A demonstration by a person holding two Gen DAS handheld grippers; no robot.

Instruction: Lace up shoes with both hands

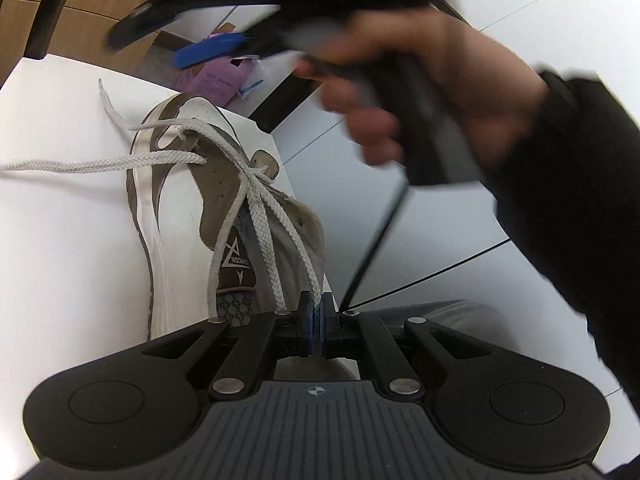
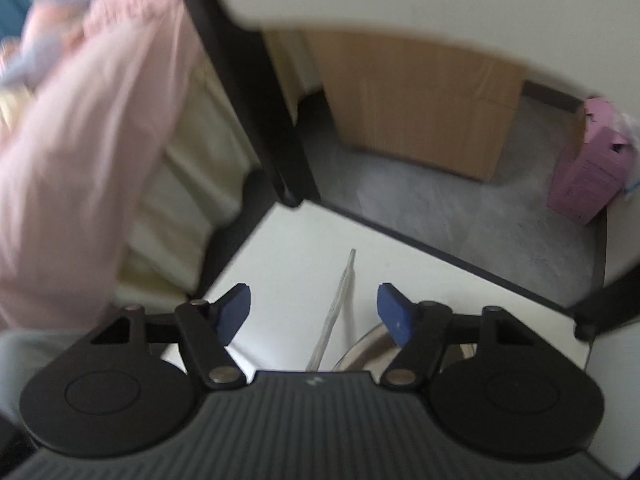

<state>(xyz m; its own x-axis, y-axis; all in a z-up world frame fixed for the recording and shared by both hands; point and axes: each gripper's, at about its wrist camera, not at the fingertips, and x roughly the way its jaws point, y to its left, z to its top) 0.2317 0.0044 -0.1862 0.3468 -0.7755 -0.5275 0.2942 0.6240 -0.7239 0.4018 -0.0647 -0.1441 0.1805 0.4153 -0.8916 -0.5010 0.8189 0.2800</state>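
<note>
Left claw (image 1: 316, 312), low centre of its view, pinches a lace (image 1: 276, 216); laces cross loosely over the shoe (image 1: 180, 208) on the counter (image 1: 60, 240), no bow visible. Right claw (image 2: 314, 312) is spread above a loose lace end (image 2: 340, 300).

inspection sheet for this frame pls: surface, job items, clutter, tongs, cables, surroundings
Surface: white table, bare apart from the shoe and lace.
Job's things: brown and white shoe lying on the table near its edge; white lace partly threaded, one end trailing across the table, another end lying below the right tongs.
Clutter: nothing seen on the table.
Tongs: left tongs shut on a lace strand; right tongs open, empty, held by a hand.
Cables: thin black cord hanging from the right unit.
Surroundings: grey carpet, pink box, wooden panel, pink cloth, blurred.
</note>
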